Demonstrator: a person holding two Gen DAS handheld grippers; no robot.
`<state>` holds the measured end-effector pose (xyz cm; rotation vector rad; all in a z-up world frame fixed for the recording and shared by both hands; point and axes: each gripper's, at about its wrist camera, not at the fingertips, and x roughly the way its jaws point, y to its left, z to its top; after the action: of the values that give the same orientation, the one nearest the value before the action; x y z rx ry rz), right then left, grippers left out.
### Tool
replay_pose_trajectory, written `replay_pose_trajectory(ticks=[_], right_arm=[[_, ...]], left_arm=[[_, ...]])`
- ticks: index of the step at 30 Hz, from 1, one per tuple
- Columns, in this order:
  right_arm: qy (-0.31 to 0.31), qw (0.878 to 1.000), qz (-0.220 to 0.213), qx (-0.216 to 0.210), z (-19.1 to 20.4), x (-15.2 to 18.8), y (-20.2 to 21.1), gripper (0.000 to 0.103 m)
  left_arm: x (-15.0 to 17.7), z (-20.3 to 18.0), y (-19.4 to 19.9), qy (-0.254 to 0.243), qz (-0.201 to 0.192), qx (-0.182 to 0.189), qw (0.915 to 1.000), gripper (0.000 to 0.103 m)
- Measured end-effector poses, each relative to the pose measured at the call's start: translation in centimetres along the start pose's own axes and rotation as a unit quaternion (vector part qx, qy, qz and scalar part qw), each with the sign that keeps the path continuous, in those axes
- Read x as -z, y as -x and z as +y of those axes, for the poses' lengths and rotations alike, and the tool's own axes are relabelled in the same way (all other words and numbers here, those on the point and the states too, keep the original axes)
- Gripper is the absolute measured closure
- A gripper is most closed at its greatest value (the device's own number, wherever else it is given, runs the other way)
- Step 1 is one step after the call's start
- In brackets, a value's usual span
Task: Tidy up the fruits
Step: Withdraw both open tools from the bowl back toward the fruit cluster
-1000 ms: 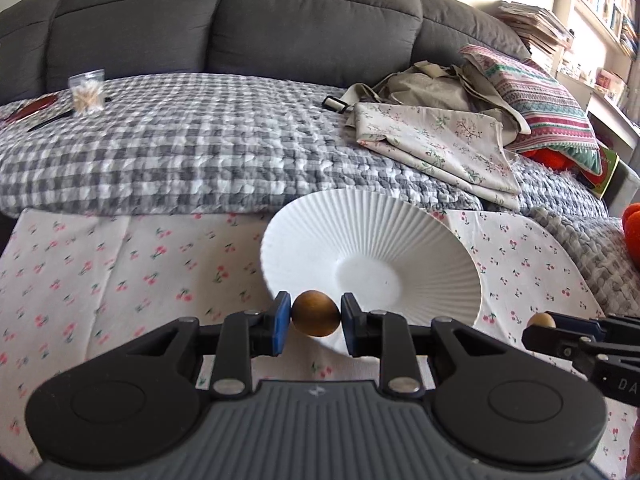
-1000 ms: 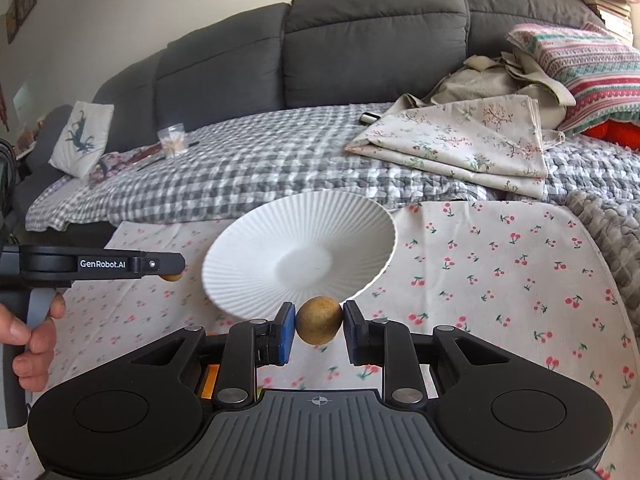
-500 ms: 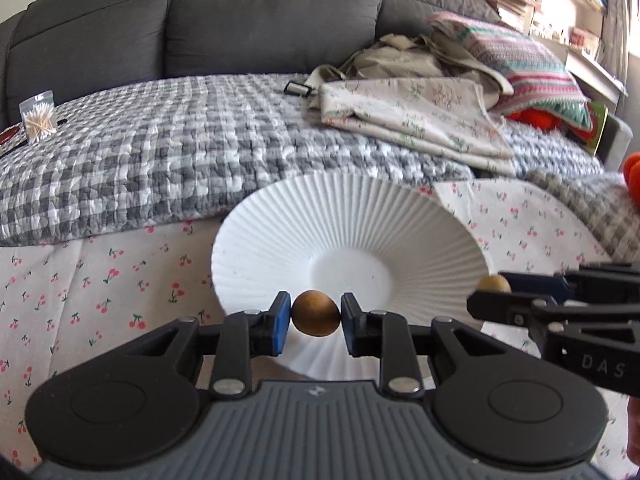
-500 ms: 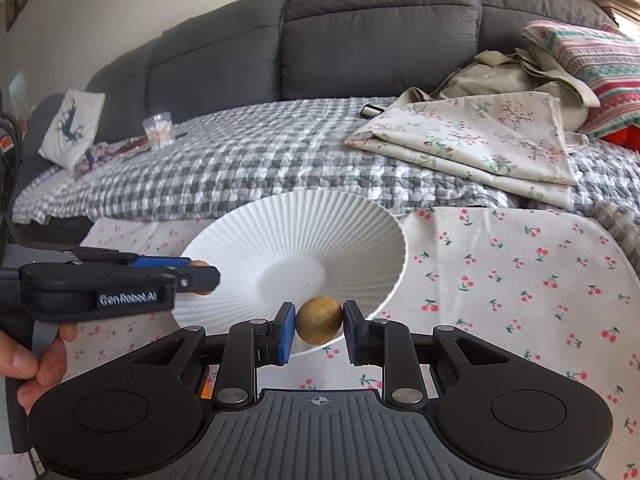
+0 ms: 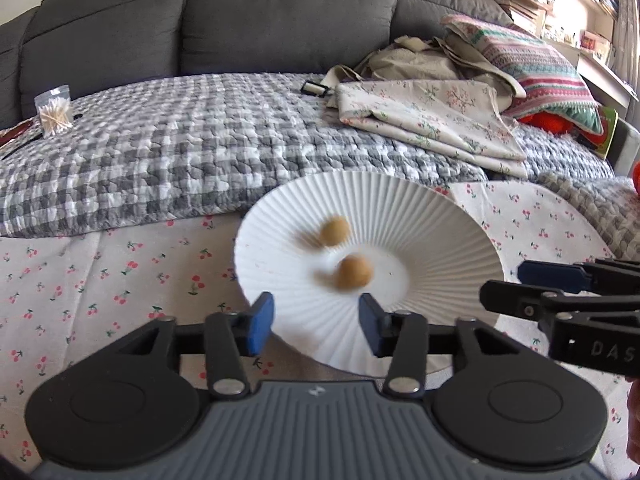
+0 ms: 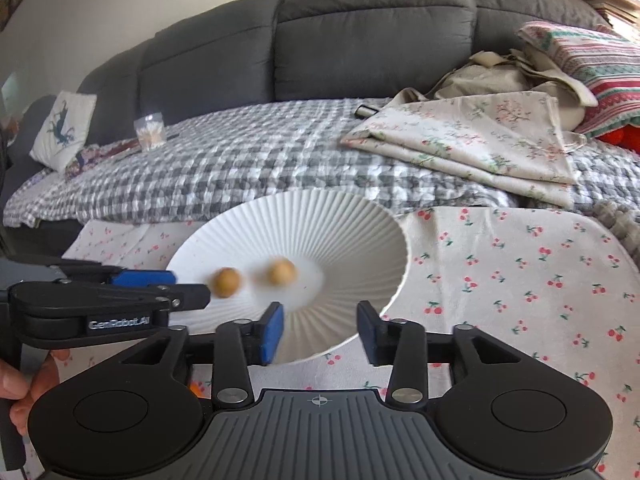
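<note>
Opening now, both tools let go at almost the same time. The left gripper (image 5: pixel 316 328) has its blue pads apart w/ nothing between them, and the right gripper (image 6: pixel 320 330) is the same, jaws opening, nothing held. Both hang just over the near rim of the white ribbed plate (image 5: pixel 440 232).

The two small brown fruits are inside the plate. The nearer fruit (image 5: pixel 354 274) sits close to the flat centre, the farther fruit (image 5: pixel 334 231) is on the sloped ribbed part behind it. Both look blurred, so I judge they are rolling and not settled.

What can go wrong, in my opinion:
- The plate is shallow and wide. A fruit w/ enough speed may climb the slope and go over the far rim onto the cherry-print cloth (image 6: pixel 520 272), then roll off.
- The two fruits are near each other; if they hit, one may be pushed outward.
- The open pads are very near the rim. Any drop of a hand may tip or push the plate, b/c it stands on soft cloth, not a hard top.
- Beyond the plate is the checked blanket (image 5: pixel 180 152) on the grey sofa (image 5: pixel 280 20). A fruit escaping there may hide in the folds.

An orange thing shows at the right edge of the left wrist view; cannot tell what it is.
</note>
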<state>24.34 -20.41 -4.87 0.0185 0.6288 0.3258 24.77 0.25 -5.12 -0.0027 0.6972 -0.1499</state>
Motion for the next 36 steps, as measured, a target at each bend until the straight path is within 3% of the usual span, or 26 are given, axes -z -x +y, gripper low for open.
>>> replay_pose_trajectory(ticks=[5,14,22,27,36], right_arm=[[-0.027,1.0,-0.006,0.004,-0.9,-0.3,1.2,0.046],[-0.065,0.997,-0.042,-0.005,-0.5,-0.8,5.6,0.017],[-0.08,0.996,-0.048,-0.014,0.9,0.5,9.5,0.011],[-0.091,0.994,-0.05,-0.016,1.0,1.4,11.7,0.008],[-0.133,0.99,-0.037,-0.003,1.2,4.4,14.0,0.006]], left_arm=[[-0.3,0.7,1.5,0.012,-0.01,-0.005,0.9999,0.036],[0.4,1.3,4.8,0.021,-0.016,0.002,0.9997,0.034],[1.9,3.0,8.8,0.054,-0.016,0.019,0.9983,0.03],[3.1,3.5,11.2,0.056,-0.021,0.028,0.9978,0.026],[5.6,3.0,12.2,0.033,0.008,0.052,0.9981,0.026]])
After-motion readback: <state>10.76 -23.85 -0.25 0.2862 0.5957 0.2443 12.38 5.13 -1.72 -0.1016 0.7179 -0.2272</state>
